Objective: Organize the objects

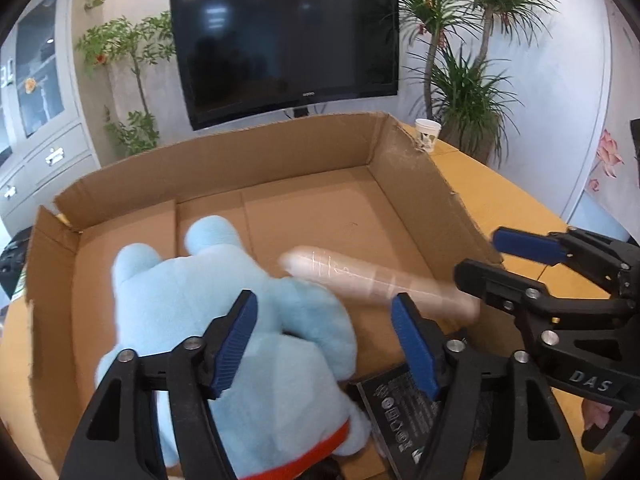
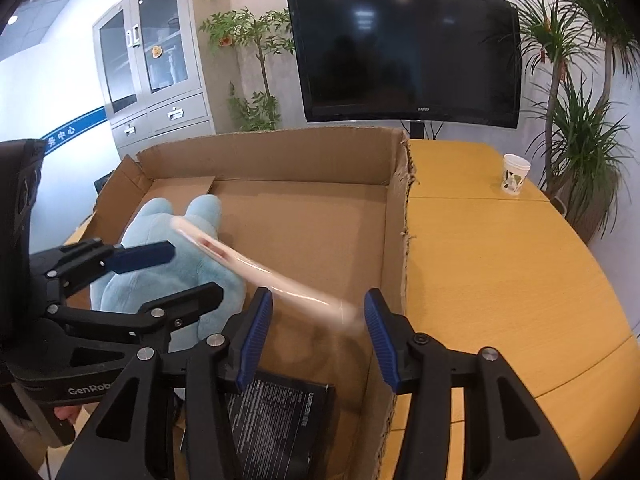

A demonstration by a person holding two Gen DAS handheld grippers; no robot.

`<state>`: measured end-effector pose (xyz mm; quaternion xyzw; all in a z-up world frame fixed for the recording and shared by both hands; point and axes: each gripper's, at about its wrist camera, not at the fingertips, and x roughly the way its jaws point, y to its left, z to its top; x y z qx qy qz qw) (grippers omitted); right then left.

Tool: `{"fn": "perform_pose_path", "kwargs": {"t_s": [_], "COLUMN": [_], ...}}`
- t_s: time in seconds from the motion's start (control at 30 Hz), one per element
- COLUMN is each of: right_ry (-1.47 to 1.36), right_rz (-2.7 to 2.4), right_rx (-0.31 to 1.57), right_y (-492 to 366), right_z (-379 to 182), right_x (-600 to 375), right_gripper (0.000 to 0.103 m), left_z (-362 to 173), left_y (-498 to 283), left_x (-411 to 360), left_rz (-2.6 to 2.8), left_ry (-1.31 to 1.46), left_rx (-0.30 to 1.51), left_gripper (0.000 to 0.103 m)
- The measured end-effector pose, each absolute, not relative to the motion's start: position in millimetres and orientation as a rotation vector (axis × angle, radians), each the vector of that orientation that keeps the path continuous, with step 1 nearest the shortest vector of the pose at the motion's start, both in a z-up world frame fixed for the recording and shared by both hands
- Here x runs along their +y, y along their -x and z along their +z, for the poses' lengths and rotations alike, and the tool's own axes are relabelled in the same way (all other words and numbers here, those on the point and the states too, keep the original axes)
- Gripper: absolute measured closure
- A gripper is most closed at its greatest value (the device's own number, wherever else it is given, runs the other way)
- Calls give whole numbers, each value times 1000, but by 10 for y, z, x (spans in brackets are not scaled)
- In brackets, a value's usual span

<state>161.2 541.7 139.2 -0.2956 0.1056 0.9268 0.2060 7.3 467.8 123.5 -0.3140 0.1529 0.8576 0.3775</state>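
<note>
Cardboard box (image 1: pixel 224 168), large, brown and open-topped, stands on the yellow wooden table (image 2: pixel 500 264) and takes up the left and centre of both views. Inside it, at the near left, a light-blue plush toy (image 1: pixel 224 300) with a red band is seen lying on the floor of the box. At the near edge a flat black device with a printed label (image 2: pixel 280 412) rests on the box floor, just beside the toy. A pale, cream-coloured slender stick-like object (image 1: pixel 376 280) is caught blurred above the box floor, between the two tools, its far end over the toy; what it is cannot be told.

Both tools are released: the left tongs (image 1: pixel 324 340) are held spread above the plush toy with nothing pressed between the pads, and the right tongs (image 2: pixel 316 332) stand apart by the near end of the pale object without gripping it.

A poor landing is judged the main risk: unsupported, the pale object could bounce off the soft toy or strike the black device. It could also be knocked by either tool, since both are close. The far and right parts of the box are bare. A white paper cup (image 2: pixel 516 174) stands well apart on the table, far right.
</note>
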Motion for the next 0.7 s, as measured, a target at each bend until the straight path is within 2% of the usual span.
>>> {"fn": "perform_pose_path", "kwargs": {"t_s": [0.03, 0.07, 0.1, 0.2, 0.23, 0.27, 0.33, 0.43, 0.7], "right_ry": [818, 805, 794, 764, 758, 756, 749, 728, 715], "right_rz": [2581, 2588, 2596, 2605, 2611, 2618, 2628, 2643, 2669], "right_rx": [289, 286, 284, 252, 246, 243, 239, 233, 249], "right_y": [-1632, -1663, -1691, -1771, -1785, -1805, -1838, -1880, -1983], "right_z": [1414, 1444, 1476, 1581, 1604, 1624, 1640, 1617, 1310], "right_x": [5391, 5354, 5321, 5170, 5124, 5062, 4951, 4772, 4370], "right_gripper": [45, 43, 40, 23, 23, 22, 17, 15, 15], "left_z": [1262, 1304, 1336, 1445, 1476, 1500, 1529, 1491, 1145], "left_y": [-82, -100, -111, -193, -228, -262, -338, -432, -729], "left_x": [4625, 4548, 4484, 4252, 4166, 4085, 3895, 3650, 3024], "left_rz": [2201, 2210, 2217, 2242, 2244, 2240, 2260, 2281, 2385], "left_ry": [802, 796, 789, 750, 739, 733, 718, 716, 651], "left_rx": [378, 355, 346, 329, 325, 320, 303, 279, 193], "left_gripper": [25, 20, 18, 17, 15, 9, 6, 0, 0]}}
